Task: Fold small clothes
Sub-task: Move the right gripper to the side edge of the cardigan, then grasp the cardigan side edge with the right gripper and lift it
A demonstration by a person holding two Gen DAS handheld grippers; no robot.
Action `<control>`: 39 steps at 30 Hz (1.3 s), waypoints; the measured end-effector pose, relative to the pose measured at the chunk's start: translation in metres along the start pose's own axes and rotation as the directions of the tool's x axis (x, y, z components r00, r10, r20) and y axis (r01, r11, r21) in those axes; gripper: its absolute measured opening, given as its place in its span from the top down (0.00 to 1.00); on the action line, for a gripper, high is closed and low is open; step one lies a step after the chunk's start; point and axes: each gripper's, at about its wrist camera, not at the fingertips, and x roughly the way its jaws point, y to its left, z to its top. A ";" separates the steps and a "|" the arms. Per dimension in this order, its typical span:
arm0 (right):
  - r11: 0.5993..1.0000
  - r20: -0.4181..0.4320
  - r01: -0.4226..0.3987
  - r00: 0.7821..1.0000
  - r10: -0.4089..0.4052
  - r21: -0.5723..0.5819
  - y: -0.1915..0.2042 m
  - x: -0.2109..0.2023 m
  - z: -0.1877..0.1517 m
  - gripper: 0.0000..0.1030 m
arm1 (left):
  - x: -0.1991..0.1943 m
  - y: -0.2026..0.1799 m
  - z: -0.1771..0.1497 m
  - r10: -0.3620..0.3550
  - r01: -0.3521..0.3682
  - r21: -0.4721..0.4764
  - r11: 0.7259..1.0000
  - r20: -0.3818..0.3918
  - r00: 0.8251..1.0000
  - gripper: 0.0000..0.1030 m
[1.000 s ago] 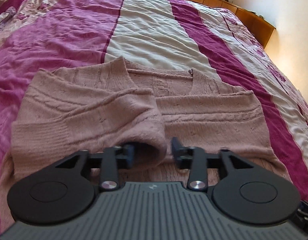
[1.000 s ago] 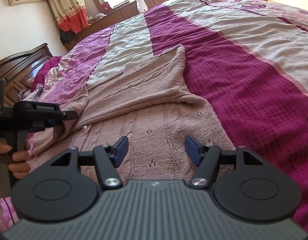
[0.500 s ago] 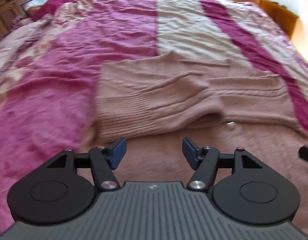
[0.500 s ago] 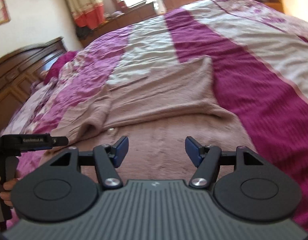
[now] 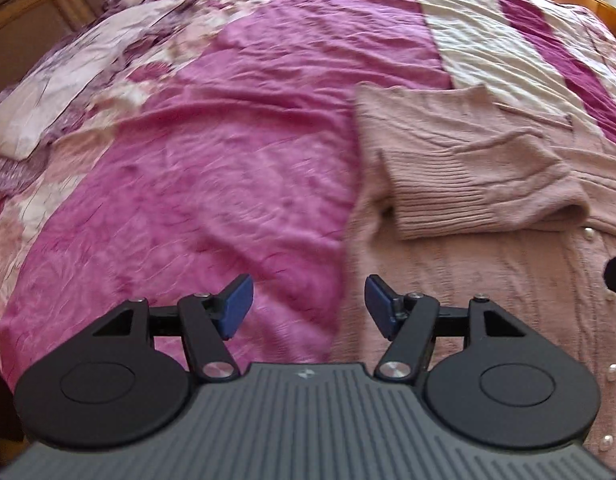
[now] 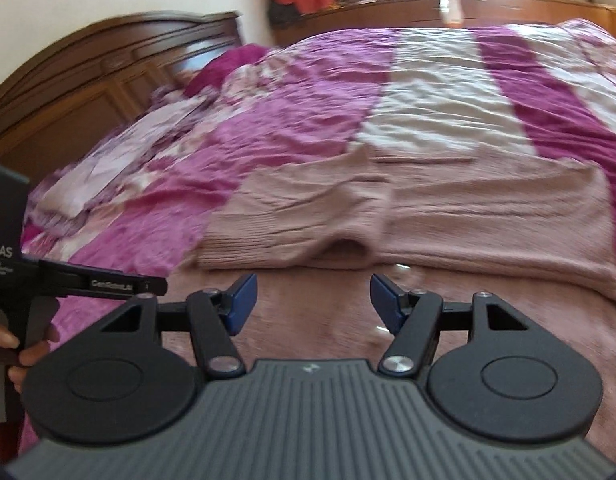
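A dusty pink knit cardigan lies flat on the bed, one sleeve with a ribbed cuff folded across its front. It also shows in the right wrist view. My left gripper is open and empty, low over the cardigan's left edge, where knit meets bedspread. My right gripper is open and empty, over the lower body of the cardigan just below the folded sleeve. The left gripper's side shows at the left of the right wrist view.
The magenta, cream and floral bedspread covers the whole bed. A dark wooden headboard stands at the left. A wooden ledge under a window runs along the far side. Small pearl buttons line the cardigan's front.
The left gripper has let go of the sleeve cuff and swung left to the cardigan's edge. The right gripper has turned left towards the folded sleeve. The sleeve now rests on the cardigan.
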 end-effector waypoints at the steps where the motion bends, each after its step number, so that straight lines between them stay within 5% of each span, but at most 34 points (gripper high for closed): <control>1: 1.000 -0.009 -0.010 1.000 0.010 -0.017 0.007 0.006 0.002 0.36 | 0.001 0.002 -0.001 0.005 -0.005 -0.006 1.000 -0.002 1.000 0.33; 7: 0.988 -0.067 -0.109 0.993 0.102 -0.114 0.044 0.046 0.013 0.38 | 0.006 0.008 -0.006 0.018 -0.018 -0.022 1.000 -0.017 1.000 0.33; 20: 0.981 -0.159 -0.109 0.984 0.083 -0.161 0.064 0.126 0.011 0.39 | 0.018 0.023 -0.014 0.004 -0.007 -0.073 0.997 -0.044 0.999 0.33; 24: 0.973 -0.151 -0.080 0.987 0.048 -0.217 0.070 0.127 0.009 0.54 | 0.019 0.025 -0.014 0.004 -0.008 -0.083 0.996 -0.042 0.999 0.33; 28: 0.967 -0.124 -0.062 0.992 0.032 -0.249 0.072 0.124 0.011 0.89 | 0.016 0.025 -0.014 0.000 -0.004 -0.085 0.996 -0.039 0.999 0.33; 33: 0.982 -0.027 -0.087 0.996 0.084 -0.167 0.052 0.098 0.034 0.90 | 0.007 0.018 -0.010 -0.028 0.027 -0.072 0.997 -0.012 1.000 0.33; 39: 0.999 0.139 -0.038 0.989 0.041 -0.026 0.004 0.049 0.068 0.91 | -0.001 -0.001 -0.005 -0.047 0.047 -0.030 0.998 0.021 0.999 0.33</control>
